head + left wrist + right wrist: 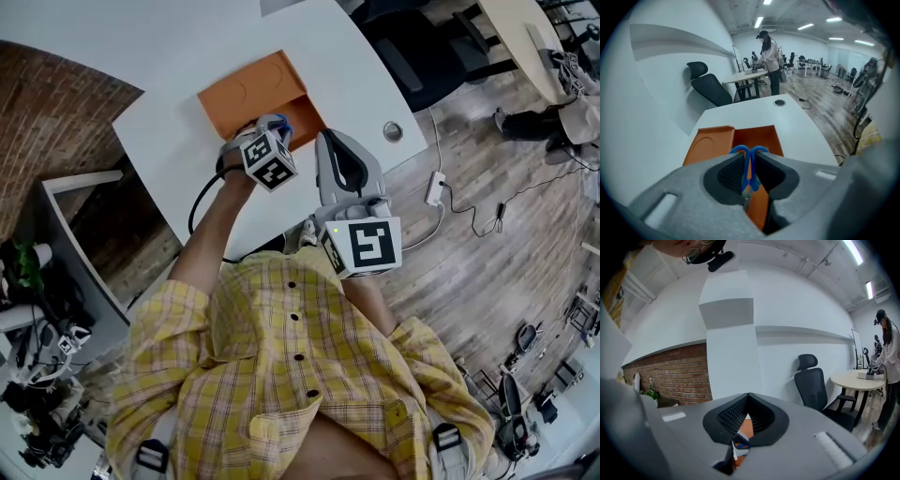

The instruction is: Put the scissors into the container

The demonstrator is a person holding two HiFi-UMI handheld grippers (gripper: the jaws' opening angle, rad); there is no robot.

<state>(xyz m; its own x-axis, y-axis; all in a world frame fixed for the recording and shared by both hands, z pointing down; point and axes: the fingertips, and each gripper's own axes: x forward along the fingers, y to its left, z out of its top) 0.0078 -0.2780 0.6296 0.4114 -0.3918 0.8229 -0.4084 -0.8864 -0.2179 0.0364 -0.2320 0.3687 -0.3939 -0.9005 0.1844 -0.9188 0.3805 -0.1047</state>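
Scissors point(749, 161), blue-handled: clamped in left gripper point(749, 153); long axis laid near-to-far, loops pointed far over orange container point(764, 137), blades near. Right gripper point(748, 396): jaws pressed together, nothing held.

My left tool point(269, 127) is out over the near edge of the orange container point(246, 94), which sits on the white table point(169, 122). A bit of the blue scissors point(287, 132) shows at the tool's tip. My right tool point(330, 142) hangs just beside it on the right, above the table's edge, with my yellow checked shirt point(281, 375) below
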